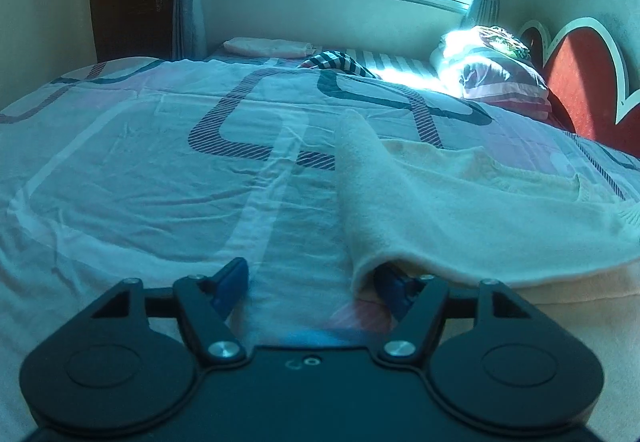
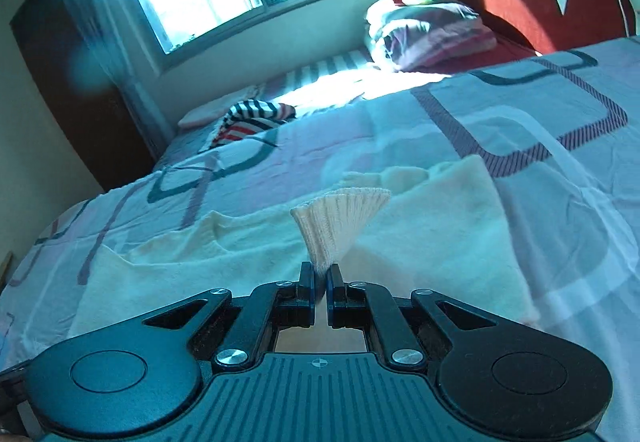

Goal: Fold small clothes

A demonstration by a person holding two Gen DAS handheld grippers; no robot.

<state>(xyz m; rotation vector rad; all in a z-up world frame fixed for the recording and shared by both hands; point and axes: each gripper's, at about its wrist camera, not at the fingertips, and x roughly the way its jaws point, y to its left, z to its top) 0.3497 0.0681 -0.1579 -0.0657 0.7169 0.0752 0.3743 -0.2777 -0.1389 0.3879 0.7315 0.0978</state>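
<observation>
progress: early, cream sweater (image 2: pixel 420 242) not yet folded | right gripper (image 2: pixel 320 276) clamped on ribbed cuff (image 2: pixel 340 218) | left gripper (image 1: pixel 316 278) fingers apart, sweater edge draped over right finger | left: remaining folds

I see my right gripper (image 2: pixel 321 274) pinched tight on the ribbed cuff (image 2: pixel 340 224) of the cream sweater (image 2: pixel 432 242), which lies spread across the patterned bedsheet (image 2: pixel 520 114).
</observation>
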